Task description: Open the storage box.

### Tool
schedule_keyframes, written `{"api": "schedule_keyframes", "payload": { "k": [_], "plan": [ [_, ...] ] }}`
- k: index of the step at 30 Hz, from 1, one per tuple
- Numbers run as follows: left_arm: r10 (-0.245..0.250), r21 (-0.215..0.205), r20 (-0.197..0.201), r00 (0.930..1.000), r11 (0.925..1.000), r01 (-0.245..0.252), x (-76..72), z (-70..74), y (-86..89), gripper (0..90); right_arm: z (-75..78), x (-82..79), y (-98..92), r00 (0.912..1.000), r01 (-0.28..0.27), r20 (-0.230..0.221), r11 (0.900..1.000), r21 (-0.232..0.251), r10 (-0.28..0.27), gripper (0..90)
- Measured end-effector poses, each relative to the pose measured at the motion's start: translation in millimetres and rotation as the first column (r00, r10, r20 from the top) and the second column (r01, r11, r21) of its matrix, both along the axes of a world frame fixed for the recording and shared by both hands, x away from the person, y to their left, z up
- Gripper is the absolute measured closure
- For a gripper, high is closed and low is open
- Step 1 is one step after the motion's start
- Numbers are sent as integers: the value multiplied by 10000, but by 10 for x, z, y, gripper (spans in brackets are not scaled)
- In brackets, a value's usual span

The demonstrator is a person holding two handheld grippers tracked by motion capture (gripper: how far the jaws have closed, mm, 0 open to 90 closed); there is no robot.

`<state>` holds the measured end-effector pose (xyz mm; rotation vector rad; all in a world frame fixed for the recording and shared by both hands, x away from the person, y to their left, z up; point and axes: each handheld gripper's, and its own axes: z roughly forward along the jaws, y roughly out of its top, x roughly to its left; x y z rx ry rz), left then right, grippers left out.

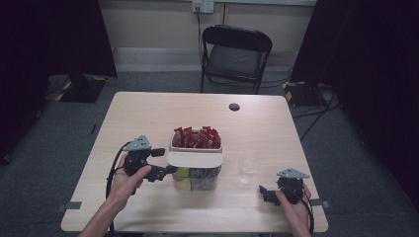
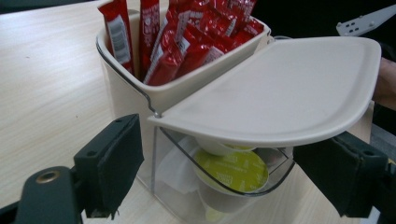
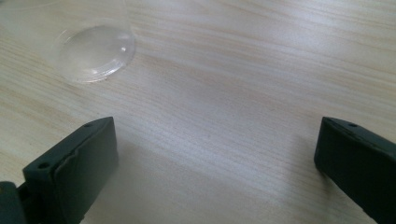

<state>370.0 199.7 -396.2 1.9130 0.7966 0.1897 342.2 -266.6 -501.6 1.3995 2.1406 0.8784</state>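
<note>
Sitting near the middle of the wooden tabletop point(image 1: 148, 113): a cream two-tier container point(image 1: 195, 165), its upper cup holding red sachets point(image 1: 196, 137) standing upright and leaning against each other. Covering the clear lower compartment point(image 2: 224, 186), a flat cream lid point(image 2: 285, 88), hinged at a thin metal wire on the side of the cup. Lying inside the clear compartment, round capsules with yellow-green foil tops point(image 2: 233, 168), seen through the curved transparent wall.

Hovering just beside the container on its left side: the left gripper point(image 1: 165, 170), held in the person's left hand point(image 1: 126, 180). Standing wide apart, its fingers point(image 2: 112, 158), with the clear compartment and the front edge of the lid showing between them in the left gripper view; not touching the container as far as can be seen, and gripping nothing.

Standing to the right of the container, close but apart from it: a small clear glass point(image 1: 248, 167), upright and looking empty. Showing in the right gripper view as a round transparent base point(image 3: 95, 53) at the upper left.

Resting low near the front right edge of the tabletop, well apart from the container: the right gripper point(image 1: 267, 193), in the person's right hand point(image 1: 295, 207). Spreading wide as well, its fingers point(image 3: 77, 168), with bare wood between them and nothing held.

Standing behind the tabletop: a black folding chair point(image 1: 236, 54).
</note>
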Motion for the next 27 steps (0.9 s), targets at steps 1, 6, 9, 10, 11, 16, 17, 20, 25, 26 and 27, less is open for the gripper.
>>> {"api": "schedule_keyframes", "payload": {
  "k": [1, 6, 9, 10, 11, 16, 17, 20, 25, 26, 27],
  "plan": [
    [47, -50, -8, 10000, 10000, -47, 8, 18, 3, 156, 0, 0, 0, 10000, -5, 0, 10000, -2, 5, 0],
    [-6, -23, -81, 10000, 10000, 6, 48, 66, 16, 155, 0, 0, 1, 10000, 0, -5, 10000, 12, 0, 0],
    [9, -18, -69, 10000, 10000, -9, 70, 81, 23, 155, 0, 1, -1, 10000, -14, -1, 10000, -4, 14, 0],
    [9, -18, -69, 10000, 10000, -9, 70, 81, 23, 154, 1, 1, -2, 10000, -42, -8, 10000, -6, 42, 0],
    [57, -68, -62, 10000, 10000, -57, 86, 92, 17, 155, 0, 2, -3, 10000, -45, -8, 10000, -7, 45, 0],
    [163, 24, -7, 9999, 9999, -163, 143, 106, -9, 155, 0, 4, -2, 10000, -55, -27, 10000, 23, 55, 0],
    [175, -8, -66, 9998, 9998, -175, 152, 100, -9, 154, 0, 5, -3, 10000, -63, -11, 10000, 14, 63, 0],
    [178, -13, -94, 9998, 9998, -178, 177, 88, -11, 154, 0, 6, -3, 10000, -65, -13, 10000, 18, 65, 0],
    [218, -29, -172, 9996, 9998, -218, 212, 93, -8, 153, 0, 6, -3, 10000, -73, -12, 10000, 16, 73, 0],
    [221, 41, -138, 9997, 9997, -220, 215, 104, -12, 153, 0, 6, -3, 10000, -72, -13, 10000, 16, 72, 0],
    [265, 113, -60, 9996, 9996, -264, 214, 118, -13, 154, 0, 6, -3, 10000, -74, -13, 10000, 15, 74, 0]
  ]
}}
